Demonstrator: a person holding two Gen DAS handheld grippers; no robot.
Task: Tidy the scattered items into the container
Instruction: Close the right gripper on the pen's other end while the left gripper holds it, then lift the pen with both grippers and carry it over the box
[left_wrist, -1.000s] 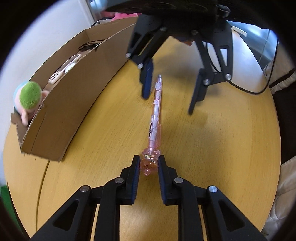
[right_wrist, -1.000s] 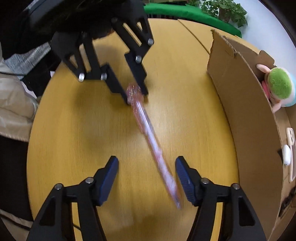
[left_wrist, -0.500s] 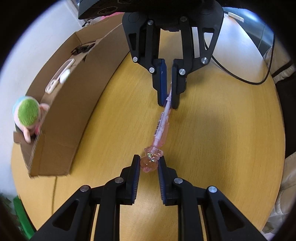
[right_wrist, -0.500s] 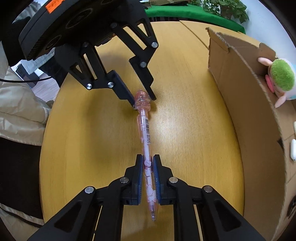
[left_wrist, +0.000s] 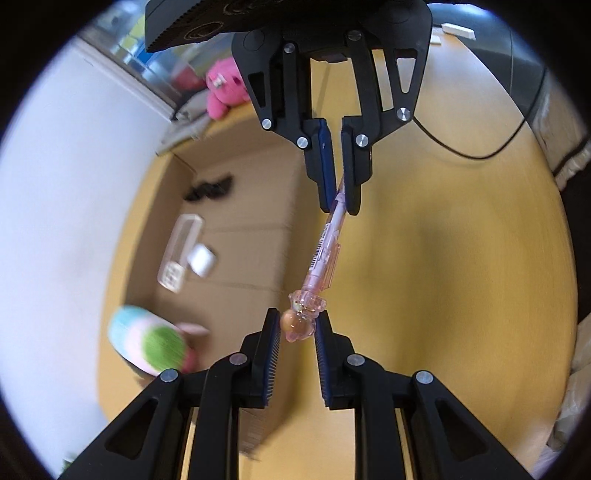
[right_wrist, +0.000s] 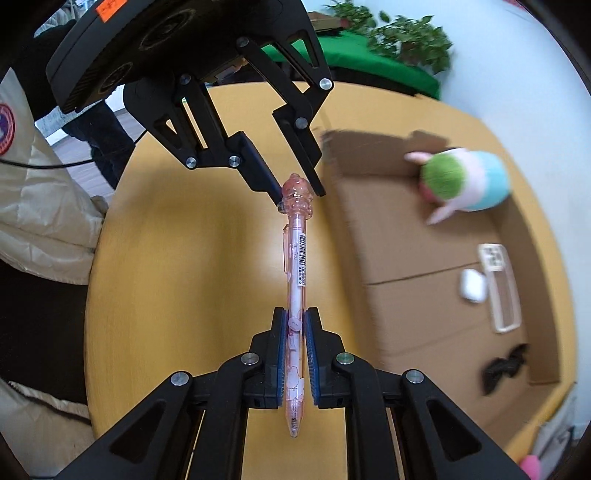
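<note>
A pink transparent pen (left_wrist: 325, 243) (right_wrist: 297, 251) hangs in the air above the wooden table (left_wrist: 443, 277), held at both ends. My left gripper (left_wrist: 295, 325) (right_wrist: 297, 192) is shut on its ornamental pink top. My right gripper (right_wrist: 295, 325) (left_wrist: 338, 199) is shut on the barrel near the writing tip, which sticks out behind the pads. Beside the pen lies the open cardboard box (left_wrist: 251, 192) (right_wrist: 399, 266), seen from above. The pen's top end is near the box's closer wall.
Inside the box lie a plush toy with a green patch (left_wrist: 151, 343) (right_wrist: 465, 181), a clear phone case (left_wrist: 179, 254) (right_wrist: 498, 288), a small white case (left_wrist: 201, 260) (right_wrist: 471, 284) and a black clip (left_wrist: 208, 186) (right_wrist: 504, 369). A black cable (left_wrist: 472, 147) crosses the table's far side. A person's beige jacket (right_wrist: 40, 206) is beside the table.
My right gripper has closed on the pen's barrel. Both grippers have then risen with the pen off the table and moved toward the box, whose inside now shows from above.
</note>
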